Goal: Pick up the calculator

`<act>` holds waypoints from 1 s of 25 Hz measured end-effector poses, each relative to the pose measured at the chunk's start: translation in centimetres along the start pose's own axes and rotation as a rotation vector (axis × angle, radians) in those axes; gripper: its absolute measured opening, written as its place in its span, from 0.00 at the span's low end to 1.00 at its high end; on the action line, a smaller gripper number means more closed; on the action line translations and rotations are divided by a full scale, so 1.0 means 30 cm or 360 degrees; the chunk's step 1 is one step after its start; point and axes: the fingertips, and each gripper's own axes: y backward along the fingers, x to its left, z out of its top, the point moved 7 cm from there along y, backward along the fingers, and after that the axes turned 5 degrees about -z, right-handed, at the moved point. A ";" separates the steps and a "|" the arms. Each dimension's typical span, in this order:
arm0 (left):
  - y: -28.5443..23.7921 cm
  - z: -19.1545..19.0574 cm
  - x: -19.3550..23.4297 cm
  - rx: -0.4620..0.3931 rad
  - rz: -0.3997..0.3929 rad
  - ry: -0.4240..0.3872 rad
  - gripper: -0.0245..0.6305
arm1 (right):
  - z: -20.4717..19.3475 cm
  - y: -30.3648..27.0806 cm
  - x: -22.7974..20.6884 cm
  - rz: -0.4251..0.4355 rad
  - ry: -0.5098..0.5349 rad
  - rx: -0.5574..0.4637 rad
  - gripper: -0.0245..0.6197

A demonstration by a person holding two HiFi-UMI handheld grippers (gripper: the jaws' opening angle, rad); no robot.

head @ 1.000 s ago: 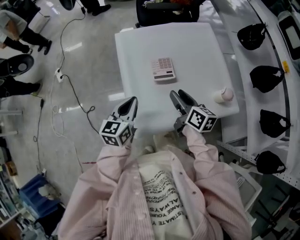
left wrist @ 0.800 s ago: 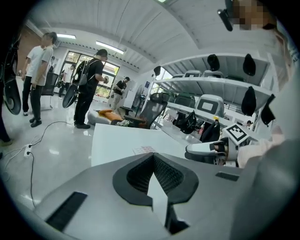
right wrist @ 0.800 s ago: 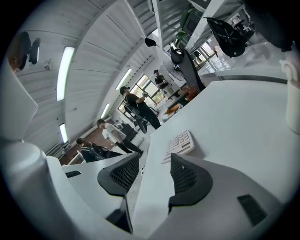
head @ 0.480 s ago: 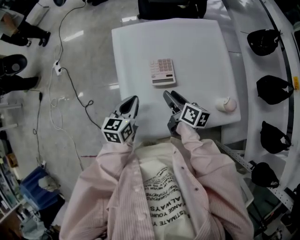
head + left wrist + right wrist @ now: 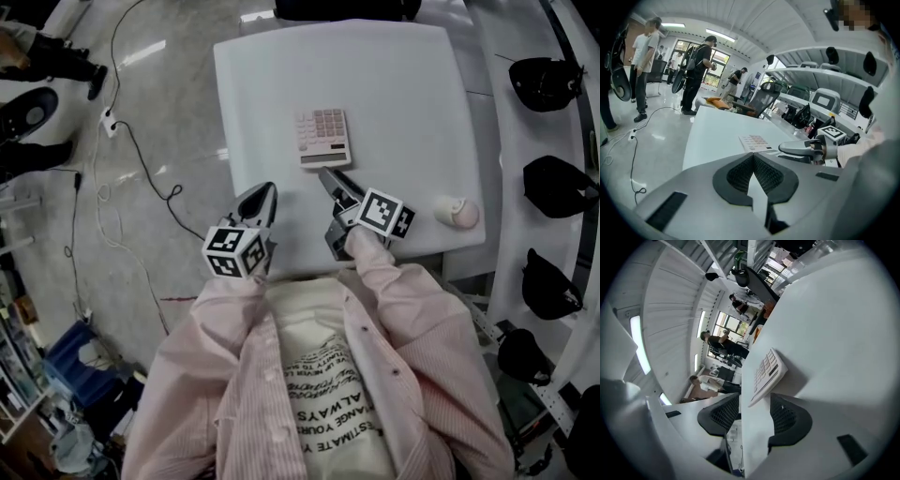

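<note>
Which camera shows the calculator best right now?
The head view: the calculator lies whole and unobstructed on the white table, keys facing up. The left gripper view shows it small and foreshortened; the right gripper view shows it closer but tilted and at a steep angle.

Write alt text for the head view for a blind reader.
Seen from above, a person points the open right tongs at a calculator on a white table, tips close to its near edge. The shut left tongs hover at the table's front edge; a small round object sits far right.

Site: robotics lab | white table (image 5: 394, 75) | racked black gear (image 5: 553, 70) | standing people (image 5: 699, 70)
</note>
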 end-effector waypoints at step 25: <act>-0.140 0.024 0.039 0.0097 -0.0032 0.0024 0.04 | 0.042 -0.149 -0.085 -0.0047 -0.0716 -0.0094 0.33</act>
